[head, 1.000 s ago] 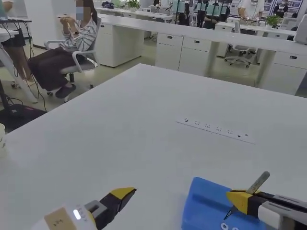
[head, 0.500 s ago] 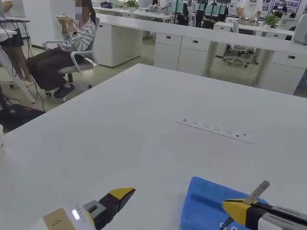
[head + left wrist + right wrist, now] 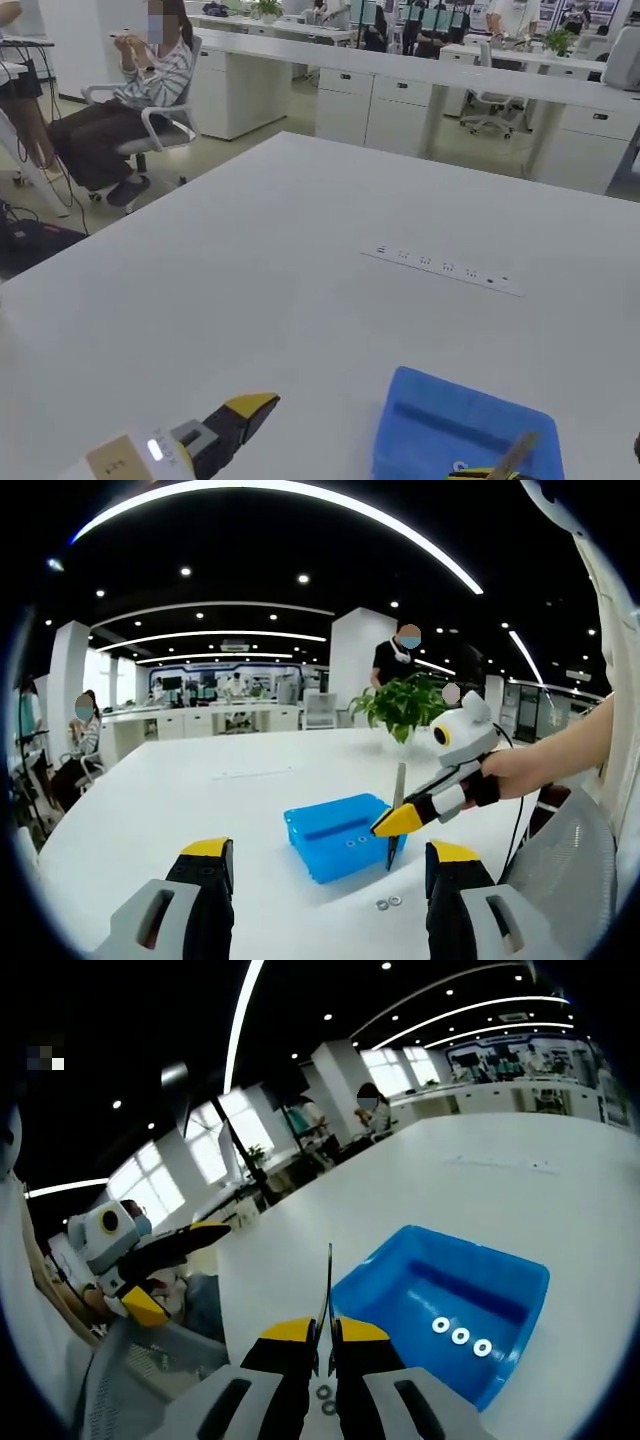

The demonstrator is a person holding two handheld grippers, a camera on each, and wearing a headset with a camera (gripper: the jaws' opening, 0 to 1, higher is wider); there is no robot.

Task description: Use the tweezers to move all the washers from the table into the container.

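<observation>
I see blue container (image 3: 400,1295) open, three washers (image 3: 460,1336) in row inside. Two loose washers (image 3: 390,903) on table at its 5 o'clock. Tweezers (image 3: 398,795) upright, tips down.

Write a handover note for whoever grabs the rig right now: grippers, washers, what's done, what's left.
Left gripper: open, holding nothing, low over the table.
Right gripper: shut on the tweezers, at the near corner of the blue container.
Done: three washers lie in a row inside the container.
Left: two washers lie side by side on the table, just outside the container and close to the tweezers. I can't tell whether the tweezers grip a washer.
Next, probably: pick up each of the two in turn and drop it in.
</observation>
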